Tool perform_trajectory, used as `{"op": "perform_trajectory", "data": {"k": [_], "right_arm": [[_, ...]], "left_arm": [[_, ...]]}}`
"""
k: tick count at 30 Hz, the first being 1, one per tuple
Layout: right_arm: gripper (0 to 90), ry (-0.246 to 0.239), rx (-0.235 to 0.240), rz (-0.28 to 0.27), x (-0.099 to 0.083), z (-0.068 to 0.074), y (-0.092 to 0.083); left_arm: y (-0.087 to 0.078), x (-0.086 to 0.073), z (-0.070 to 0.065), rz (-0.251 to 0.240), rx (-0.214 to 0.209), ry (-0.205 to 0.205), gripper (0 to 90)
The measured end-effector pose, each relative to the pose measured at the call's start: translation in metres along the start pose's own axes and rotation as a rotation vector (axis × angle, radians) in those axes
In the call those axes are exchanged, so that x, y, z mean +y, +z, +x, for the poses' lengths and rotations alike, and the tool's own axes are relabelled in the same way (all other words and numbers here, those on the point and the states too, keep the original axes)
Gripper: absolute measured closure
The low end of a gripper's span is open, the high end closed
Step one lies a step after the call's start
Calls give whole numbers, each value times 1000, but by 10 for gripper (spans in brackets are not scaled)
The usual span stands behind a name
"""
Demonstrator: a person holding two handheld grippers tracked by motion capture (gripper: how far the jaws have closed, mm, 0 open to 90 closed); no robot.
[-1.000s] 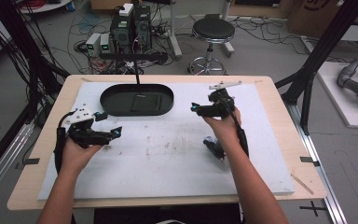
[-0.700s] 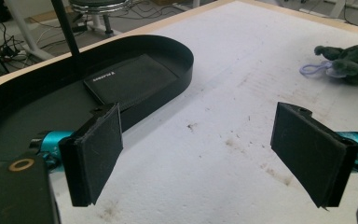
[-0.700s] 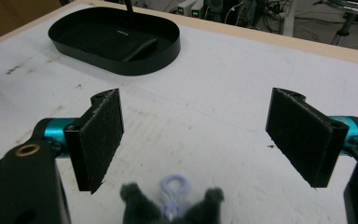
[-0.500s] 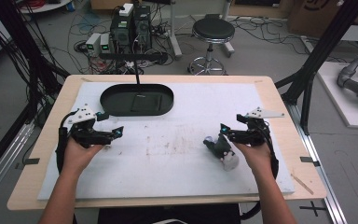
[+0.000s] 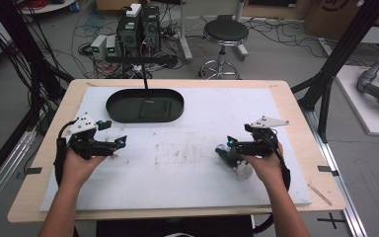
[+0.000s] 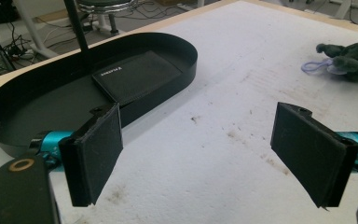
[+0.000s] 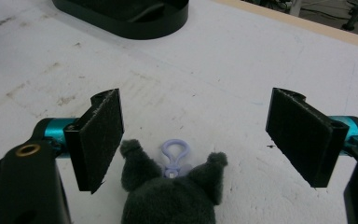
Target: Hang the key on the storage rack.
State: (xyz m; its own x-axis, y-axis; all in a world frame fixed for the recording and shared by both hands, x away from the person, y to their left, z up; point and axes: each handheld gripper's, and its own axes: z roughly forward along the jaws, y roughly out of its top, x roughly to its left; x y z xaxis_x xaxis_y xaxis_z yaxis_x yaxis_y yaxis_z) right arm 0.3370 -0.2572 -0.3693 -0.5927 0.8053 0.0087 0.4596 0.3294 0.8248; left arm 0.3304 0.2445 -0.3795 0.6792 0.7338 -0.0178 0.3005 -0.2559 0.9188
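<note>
Right tongs (image 7: 193, 135) stood wide open, empty, straddling the plush (image 7: 170, 196) at the frame's bottom; left tongs (image 6: 198, 154) gaped empty too. Centring over its head before squeezing seemed best.

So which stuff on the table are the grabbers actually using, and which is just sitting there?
Part of the job:
- right gripper, jaws open around the toy
- dark grey plush toy with a purple clip, lying on the white mat

Just lying about:
- left gripper, open and apart from everything
- black oval tray
- black wallet in the tray
</note>
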Motion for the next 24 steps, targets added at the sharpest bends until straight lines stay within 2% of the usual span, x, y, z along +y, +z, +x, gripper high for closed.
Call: {"op": "perform_trajectory", "data": {"k": [3, 12, 15, 24], "right_arm": [[196, -10, -3, 10, -1, 2, 0], [197, -20, -21, 114, -18, 8, 11], [197, -45, -24, 162, -25, 14, 18], [199, -47, -42, 306, -42, 20, 33]], "left_arm": [[1, 0, -1, 2, -1, 6, 167], [4, 2, -2, 3, -8, 8, 167], [4, 2, -2, 2, -8, 9, 167], [5, 2, -1, 5, -8, 11, 167]]}}
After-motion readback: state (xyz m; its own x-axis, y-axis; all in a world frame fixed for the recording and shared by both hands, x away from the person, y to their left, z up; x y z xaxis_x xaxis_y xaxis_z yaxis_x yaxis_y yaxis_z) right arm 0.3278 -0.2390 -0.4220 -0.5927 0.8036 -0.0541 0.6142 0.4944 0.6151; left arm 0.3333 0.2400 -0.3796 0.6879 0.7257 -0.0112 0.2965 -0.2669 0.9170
